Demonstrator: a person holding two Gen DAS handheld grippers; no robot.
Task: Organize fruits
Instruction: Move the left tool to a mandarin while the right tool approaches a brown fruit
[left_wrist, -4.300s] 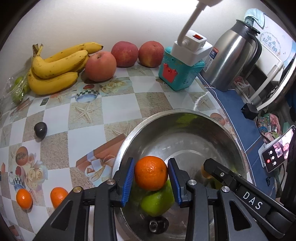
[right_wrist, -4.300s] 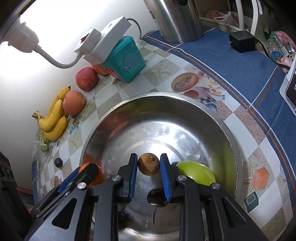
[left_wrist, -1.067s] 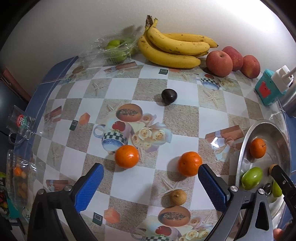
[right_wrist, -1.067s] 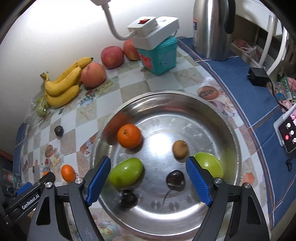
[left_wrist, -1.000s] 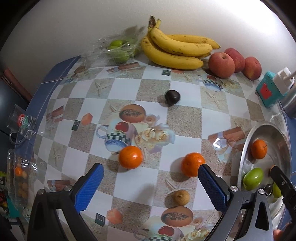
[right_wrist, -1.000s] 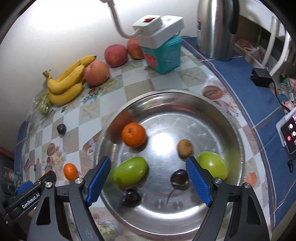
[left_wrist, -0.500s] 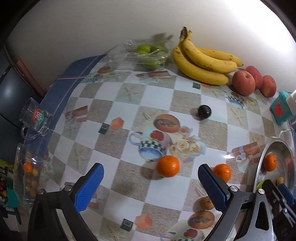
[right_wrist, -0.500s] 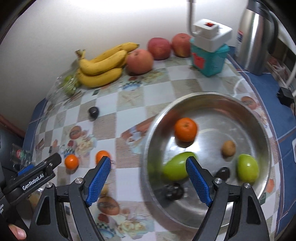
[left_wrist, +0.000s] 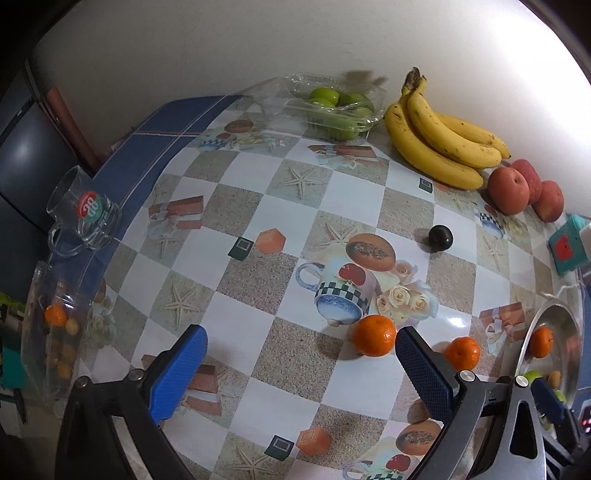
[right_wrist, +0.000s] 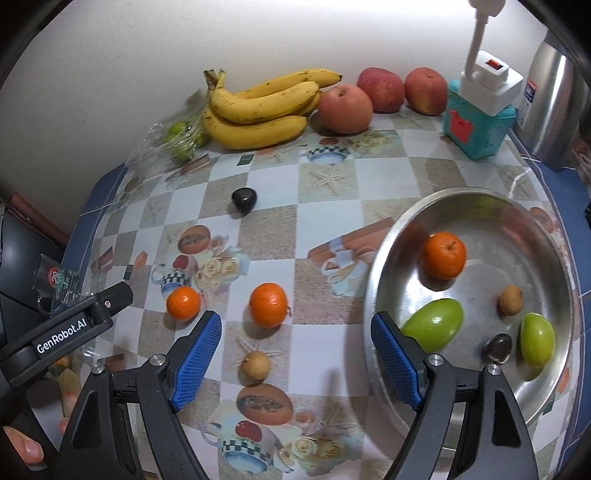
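Right wrist: steel bowl (right_wrist: 384, 236) holds orange (right_wrist: 443, 255), green fruits (right_wrist: 434, 324).

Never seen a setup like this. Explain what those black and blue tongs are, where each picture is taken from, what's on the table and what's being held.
There is no robot here: a person holds a pair of tongs in each hand, each with a wide-angle camera looking forward along its two blue-padded fingers. One picture looks out from the left tongs, the other from the right tongs. Both stand open and hold nothing.

On the patterned tablecloth lie two loose oranges, a small brown fruit and a dark round fruit. At the wall are bananas, three apples and a clear tray of green fruit.

The steel bowl already holds an orange, two green fruits, a small brown one and a dark one.
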